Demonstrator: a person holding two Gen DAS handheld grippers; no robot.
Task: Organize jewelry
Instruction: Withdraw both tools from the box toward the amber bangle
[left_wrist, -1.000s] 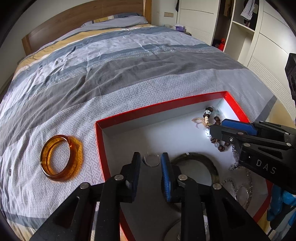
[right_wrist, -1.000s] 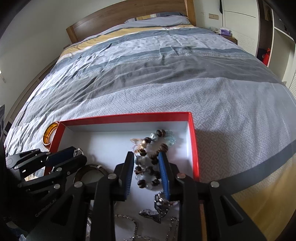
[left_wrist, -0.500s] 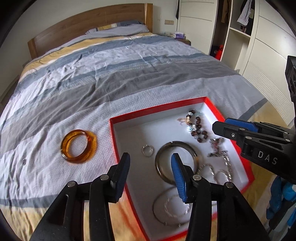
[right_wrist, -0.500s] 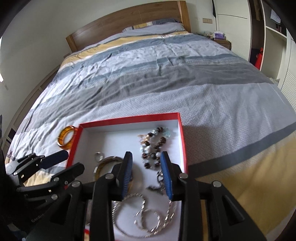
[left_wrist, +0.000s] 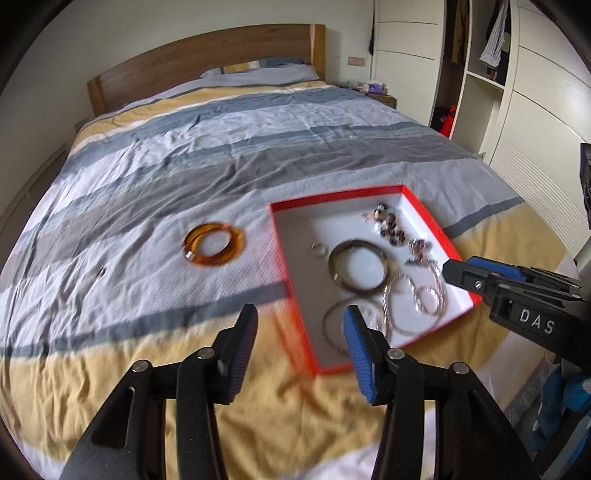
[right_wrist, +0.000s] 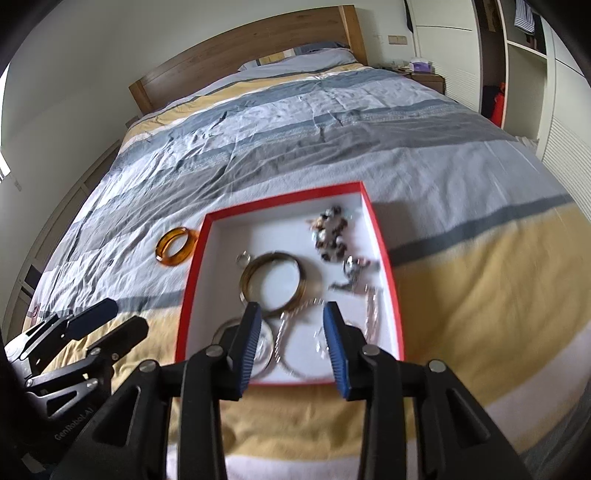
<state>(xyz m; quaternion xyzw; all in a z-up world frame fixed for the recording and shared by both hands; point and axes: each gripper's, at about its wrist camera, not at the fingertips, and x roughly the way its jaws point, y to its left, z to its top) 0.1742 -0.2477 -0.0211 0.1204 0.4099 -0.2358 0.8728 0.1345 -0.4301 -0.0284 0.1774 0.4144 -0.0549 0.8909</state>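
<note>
A red-rimmed white box (left_wrist: 334, 194) (right_wrist: 284, 202) lies on the bed near its foot. Inside lie a beaded bracelet (left_wrist: 389, 225) (right_wrist: 332, 236), a dark bangle (left_wrist: 357, 266) (right_wrist: 273, 282), a small ring (left_wrist: 320, 249) (right_wrist: 243, 257), a thin hoop and silver chains (left_wrist: 424, 291) (right_wrist: 354, 284). An amber bangle (left_wrist: 213, 248) (right_wrist: 176, 246) lies on the cover left of the box. My left gripper (left_wrist: 300, 319) is open and empty, above the box's near left edge. My right gripper (right_wrist: 291, 314) is open and empty, above the box's near end.
The striped bedcover (left_wrist: 221, 147) stretches to a wooden headboard (left_wrist: 207, 59) at the far end. White wardrobes with open shelves (left_wrist: 480, 74) and a small nightstand (left_wrist: 380, 96) stand on the right. The bed's foot edge is close below both grippers.
Both grippers have pulled back and up from the box and opened wider. The box and its jewelry now sit farther away; the beaded bracelet stays in the box's far corner.
</note>
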